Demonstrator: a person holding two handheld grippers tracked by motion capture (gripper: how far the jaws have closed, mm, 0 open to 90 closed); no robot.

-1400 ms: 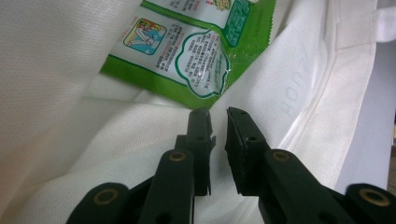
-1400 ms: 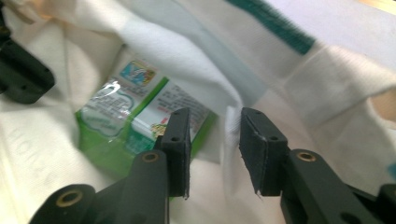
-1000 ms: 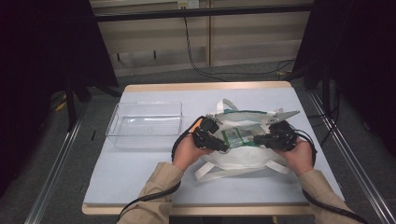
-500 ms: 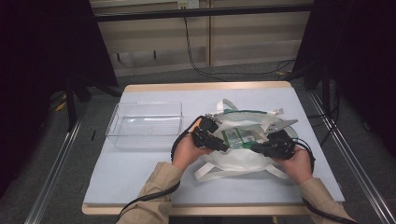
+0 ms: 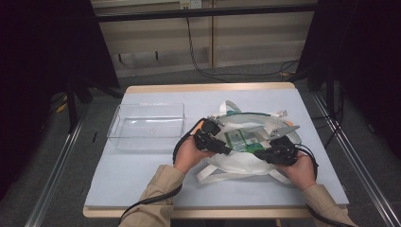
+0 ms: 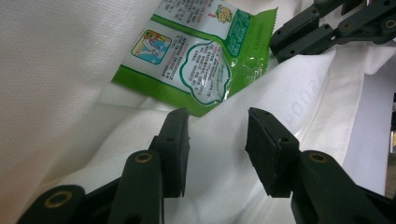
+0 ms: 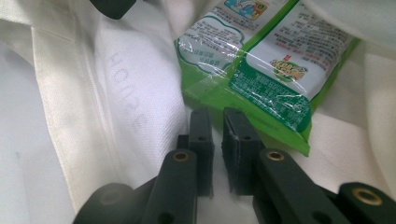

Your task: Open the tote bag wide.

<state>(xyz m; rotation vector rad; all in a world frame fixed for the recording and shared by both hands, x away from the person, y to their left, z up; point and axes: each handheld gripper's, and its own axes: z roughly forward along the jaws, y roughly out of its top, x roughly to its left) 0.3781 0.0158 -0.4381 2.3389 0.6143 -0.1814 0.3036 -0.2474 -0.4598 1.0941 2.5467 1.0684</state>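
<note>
Overhead: clear tray (image 5: 146, 126) left of white bag (image 5: 236, 161). Close up: left gripper (image 6: 217, 140) spread apart over bag cloth near green packet (image 6: 196, 60). Right gripper (image 7: 217, 135) nearly closed, pinching bag cloth.

White cloth bag (image 5: 241, 158), green-and-white printed packet (image 6: 201, 60) inside, clear tray (image 5: 146, 126), pale blue-grey surface (image 5: 132, 175), black fingers (image 6: 175, 140).

A white cloth bag (image 5: 246, 158) lies slumped on the counter (image 5: 142, 170), its mouth open upward and its straps trailing loose around it. Inside rest green and white snack packets (image 5: 241, 140), lying flat, printed with small text and cartoon pictures. Pale letters mark the bag's hem.
</note>
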